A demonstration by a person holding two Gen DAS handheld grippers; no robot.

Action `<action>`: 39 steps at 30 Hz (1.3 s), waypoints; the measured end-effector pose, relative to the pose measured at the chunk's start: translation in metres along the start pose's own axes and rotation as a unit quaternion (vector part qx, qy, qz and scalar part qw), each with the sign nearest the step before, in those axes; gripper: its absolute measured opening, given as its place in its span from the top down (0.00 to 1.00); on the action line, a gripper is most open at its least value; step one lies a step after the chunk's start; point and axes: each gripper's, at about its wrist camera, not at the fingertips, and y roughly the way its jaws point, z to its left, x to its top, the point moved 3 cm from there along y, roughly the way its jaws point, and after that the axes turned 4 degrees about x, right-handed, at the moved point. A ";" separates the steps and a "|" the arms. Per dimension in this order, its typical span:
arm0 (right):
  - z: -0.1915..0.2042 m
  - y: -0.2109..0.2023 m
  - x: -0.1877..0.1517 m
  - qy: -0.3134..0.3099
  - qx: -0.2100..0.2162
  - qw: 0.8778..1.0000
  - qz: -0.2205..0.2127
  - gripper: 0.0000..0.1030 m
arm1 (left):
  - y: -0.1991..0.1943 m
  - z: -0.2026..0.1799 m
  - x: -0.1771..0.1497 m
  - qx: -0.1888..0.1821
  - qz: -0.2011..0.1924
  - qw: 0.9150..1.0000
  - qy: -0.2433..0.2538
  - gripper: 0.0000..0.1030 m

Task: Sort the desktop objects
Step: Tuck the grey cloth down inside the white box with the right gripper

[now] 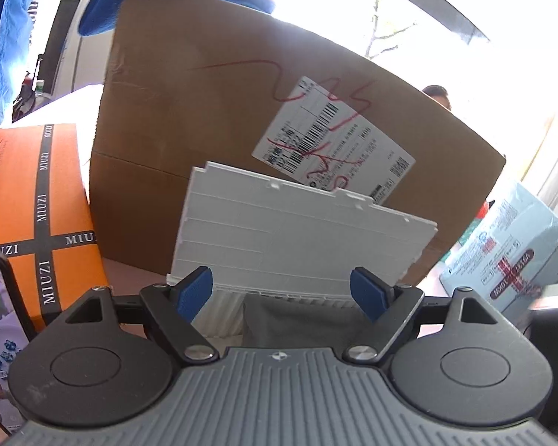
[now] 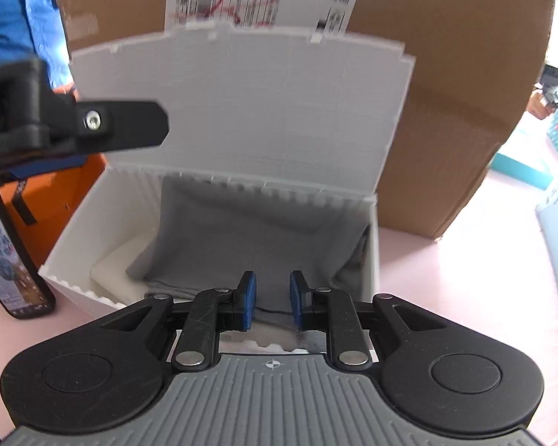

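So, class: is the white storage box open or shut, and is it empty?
Open and not empty. The white box's lid stands raised against the cardboard carton, and a grey cloth lies inside.

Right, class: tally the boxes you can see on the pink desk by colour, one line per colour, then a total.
Brown cardboard box: 1
White box, lid open, grey cloth inside: 1
Orange box: 1
Pale blue box with red cross: 1
Total: 4 boxes

"MIUZI" on orange box (image 1: 37,204) bands, barcode label (image 1: 334,141) on cardboard box (image 1: 189,119)
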 end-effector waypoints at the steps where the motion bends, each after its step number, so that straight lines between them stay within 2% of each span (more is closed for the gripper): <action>1: -0.001 0.004 -0.001 0.009 0.007 1.000 0.005 0.80 | 0.000 -0.001 -0.001 -0.002 0.001 1.000 0.004 0.23; 4: -0.002 0.006 -0.003 0.014 0.020 1.000 -0.007 0.76 | 0.002 -0.005 -0.002 -0.007 0.003 1.000 0.011 0.22; 7: 0.000 -0.007 -0.007 0.019 0.041 0.998 -0.041 0.58 | 0.003 -0.005 -0.002 -0.008 0.004 1.000 0.010 0.22; 9: -0.003 -0.029 -0.013 0.032 0.056 0.992 -0.108 0.17 | 0.001 -0.003 -0.001 -0.002 -0.004 1.000 0.009 0.21; 11: -0.009 -0.058 -0.022 0.041 0.054 0.975 -0.211 0.02 | -0.001 -0.001 0.000 0.004 -0.013 1.000 0.008 0.18; 12: -0.013 -0.071 -0.027 0.042 0.045 0.964 -0.259 0.00 | -0.003 -0.001 0.000 0.010 -0.020 1.000 0.011 0.17; 14: -0.021 -0.087 -0.039 0.046 0.006 0.942 -0.332 0.00 | -0.006 0.001 0.000 0.022 -0.025 0.999 0.014 0.16; 16: -0.028 -0.094 -0.051 0.059 -0.030 0.935 -0.347 0.00 | -0.007 0.003 0.000 0.025 -0.024 0.999 0.010 0.15; 17: -0.033 -0.095 -0.055 0.067 -0.039 0.936 -0.344 0.00 | -0.006 0.003 0.000 0.025 -0.022 0.999 0.008 0.14; 20: -0.059 -0.079 -0.061 0.102 -0.028 0.944 -0.312 0.00 | -0.002 0.005 -0.002 0.032 -0.016 0.999 0.012 0.14; 22: -0.069 -0.070 -0.072 0.133 -0.040 0.941 -0.310 0.01 | 0.002 0.004 -0.004 0.046 -0.014 0.999 0.022 0.14; 23: -0.075 -0.061 -0.078 0.151 -0.047 0.937 -0.313 0.09 | 0.005 0.005 -0.005 0.053 -0.013 0.998 0.022 0.14; 24: -0.079 -0.053 -0.079 0.159 -0.041 0.936 -0.311 0.24 | 0.007 0.005 -0.005 0.061 -0.012 0.998 0.022 0.14; 25: -0.084 -0.045 -0.080 0.168 -0.035 0.936 -0.309 0.34 | 0.010 0.006 -0.006 0.066 -0.011 0.998 0.020 0.14; 26: -0.088 -0.039 -0.081 0.174 -0.026 0.935 -0.309 0.52 | 0.012 0.007 -0.006 0.071 -0.008 0.997 0.018 0.14; 27: -0.092 -0.036 -0.081 0.174 -0.012 0.934 -0.311 0.56 | 0.015 0.008 -0.006 0.074 -0.006 0.997 0.018 0.14; 28: -0.096 -0.028 -0.073 0.166 -0.006 0.936 -0.310 0.57 | 0.017 0.008 -0.006 0.079 -0.005 0.997 0.021 0.14; 32: -0.081 -0.019 -0.067 0.081 -0.038 0.947 -0.308 0.57 | 0.027 0.009 -0.008 0.105 -0.001 0.994 0.032 0.14; 34: -0.079 -0.018 -0.071 0.076 -0.033 0.948 -0.306 0.57 | 0.030 0.009 -0.010 0.109 0.004 0.993 0.034 0.14; 37: -0.080 -0.015 -0.072 0.079 -0.003 0.958 -0.277 0.57 | 0.033 0.007 -0.013 0.112 0.009 0.993 0.039 0.14; 39: -0.080 -0.012 -0.071 0.081 0.004 0.961 -0.265 0.63 | 0.034 0.005 -0.015 0.112 0.011 0.993 0.045 0.14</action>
